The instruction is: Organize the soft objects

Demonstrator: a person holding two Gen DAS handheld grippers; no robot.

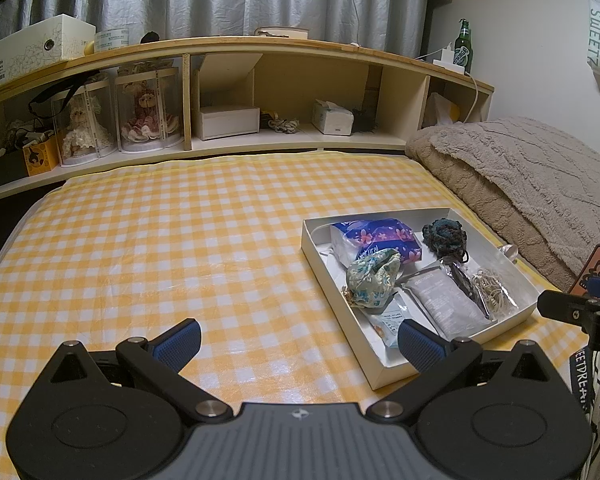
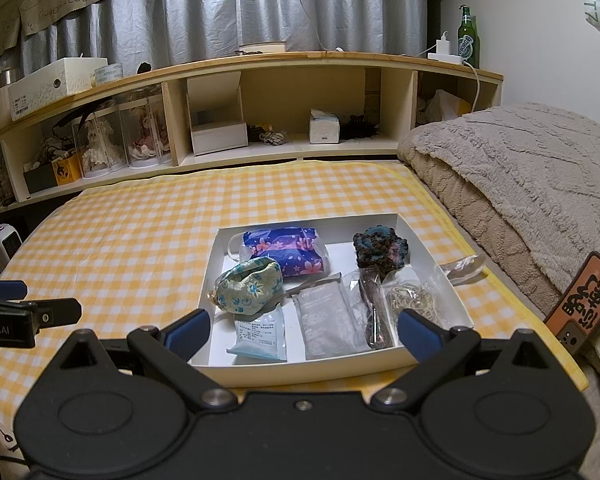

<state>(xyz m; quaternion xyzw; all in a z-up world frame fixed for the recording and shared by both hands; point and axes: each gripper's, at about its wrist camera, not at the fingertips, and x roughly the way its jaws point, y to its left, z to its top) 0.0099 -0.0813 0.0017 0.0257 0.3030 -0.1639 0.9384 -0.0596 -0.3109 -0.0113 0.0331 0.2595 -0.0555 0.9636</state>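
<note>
A shallow white box (image 2: 422, 240) (image 1: 312, 256) lies on the yellow checked cloth. Inside it are a blue flowered tissue pack (image 2: 290, 250) (image 1: 380, 240), a green patterned pouch (image 2: 248, 286) (image 1: 372, 280), a dark crocheted piece (image 2: 380, 248) (image 1: 446, 232), a grey sachet (image 2: 326, 322) (image 1: 448, 304), a small light-blue packet (image 2: 260, 334) and a clear bag of rubber bands (image 2: 414, 300). My right gripper (image 2: 302, 334) hovers open over the box's near edge, holding nothing. My left gripper (image 1: 300, 344) stands open to the left of the box, its right finger over the box's near corner.
A beige fleece blanket (image 2: 520, 184) is heaped to the right of the box. A wooden headboard shelf (image 2: 260, 64) with boxes, doll cases and a green bottle (image 2: 468, 38) runs along the back. An orange tag (image 2: 580, 300) rests by the blanket. The checked cloth (image 1: 160, 240) stretches left.
</note>
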